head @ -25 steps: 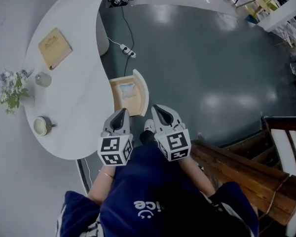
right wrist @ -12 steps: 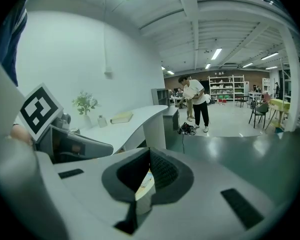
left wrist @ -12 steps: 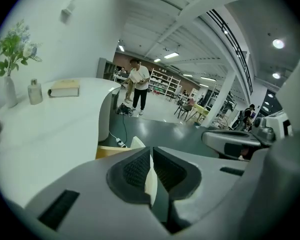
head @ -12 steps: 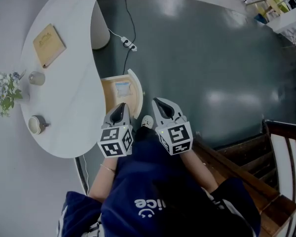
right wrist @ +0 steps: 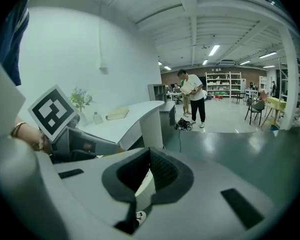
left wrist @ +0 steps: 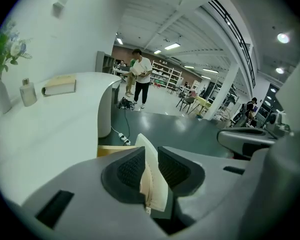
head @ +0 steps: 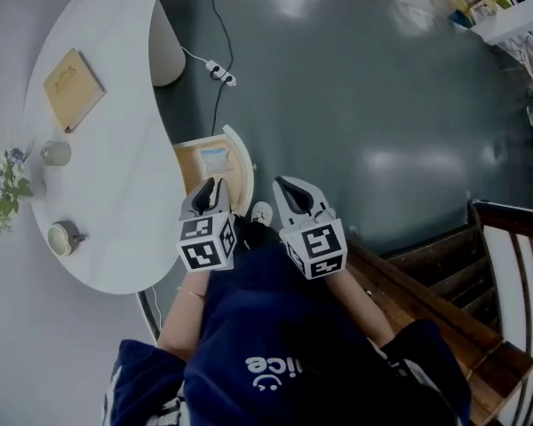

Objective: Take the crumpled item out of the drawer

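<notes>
One crumpled item (head: 215,159) lies inside the one open drawer (head: 186,174), untouched. Two grippers hover at the drawer's near end. The left gripper (head: 211,187) has just been opening its jaws: slightly apart, holding nothing. The right gripper (head: 290,190) has its jaws together, empty. Left of the drawer, one table (head: 115,193) carries one book (head: 71,88) and one cup (head: 61,237).

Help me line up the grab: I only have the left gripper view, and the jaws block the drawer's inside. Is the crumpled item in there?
Observer: Yes; the head view shows a pale crumpled item lying in the open drawer, toward its far end.
Operator: Where am I relative to it?
Observer: From above, the left gripper overlaps the drawer's near end, short of the item; its jaws have just been opening, nothing between them.
Operator: And the other one?
Observer: The right gripper is off to the drawer's right, over the dark floor.
</notes>
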`<state>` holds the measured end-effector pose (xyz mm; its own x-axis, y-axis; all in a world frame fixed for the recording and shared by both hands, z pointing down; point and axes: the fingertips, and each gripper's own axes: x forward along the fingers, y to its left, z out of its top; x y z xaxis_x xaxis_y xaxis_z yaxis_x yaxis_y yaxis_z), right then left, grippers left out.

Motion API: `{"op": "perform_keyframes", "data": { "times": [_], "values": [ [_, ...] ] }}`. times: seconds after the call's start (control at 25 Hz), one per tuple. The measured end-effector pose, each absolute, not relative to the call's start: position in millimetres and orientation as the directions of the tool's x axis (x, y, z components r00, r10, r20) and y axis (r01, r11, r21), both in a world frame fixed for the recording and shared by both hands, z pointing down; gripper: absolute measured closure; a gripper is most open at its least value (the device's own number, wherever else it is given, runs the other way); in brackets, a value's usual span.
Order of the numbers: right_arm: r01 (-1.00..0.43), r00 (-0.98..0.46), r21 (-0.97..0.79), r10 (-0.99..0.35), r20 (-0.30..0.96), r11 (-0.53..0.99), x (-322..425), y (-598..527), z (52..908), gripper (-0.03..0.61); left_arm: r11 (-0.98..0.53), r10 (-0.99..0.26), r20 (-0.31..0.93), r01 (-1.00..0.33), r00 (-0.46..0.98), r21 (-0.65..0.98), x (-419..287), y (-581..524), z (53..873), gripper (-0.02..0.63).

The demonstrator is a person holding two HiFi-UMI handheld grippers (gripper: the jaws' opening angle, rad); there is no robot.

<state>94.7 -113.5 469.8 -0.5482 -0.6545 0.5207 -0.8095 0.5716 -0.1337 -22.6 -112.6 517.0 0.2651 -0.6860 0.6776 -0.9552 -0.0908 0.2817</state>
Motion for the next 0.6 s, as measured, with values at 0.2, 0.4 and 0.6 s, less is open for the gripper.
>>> {"op": "perform_keyframes", "data": {
  "times": [0.2, 0.4, 0.6],
  "values": [
    [-0.819, -0.533, -0.13, -0.657, 0.534, 0.559, 97, -120, 471, 0.571, -0.091, -0.643, 0.712, -0.951, 0.282, 0.294, -17, -125, 536, 0.446],
    [-0.832, -0.511, -0.128, -0.656, 0.555, 0.54, 103, -124, 477, 0.571, -0.048, -0.601, 0.745, -0.944, 0.288, 0.326, -18, -136, 564, 0.399],
    [-0.842, -0.491, -0.131, -0.642, 0.589, 0.524, 113, -121, 487, 0.571, 0.018, -0.559, 0.799, -0.96, 0.222, 0.28, -30, -145, 597, 0.388]
  ]
}}
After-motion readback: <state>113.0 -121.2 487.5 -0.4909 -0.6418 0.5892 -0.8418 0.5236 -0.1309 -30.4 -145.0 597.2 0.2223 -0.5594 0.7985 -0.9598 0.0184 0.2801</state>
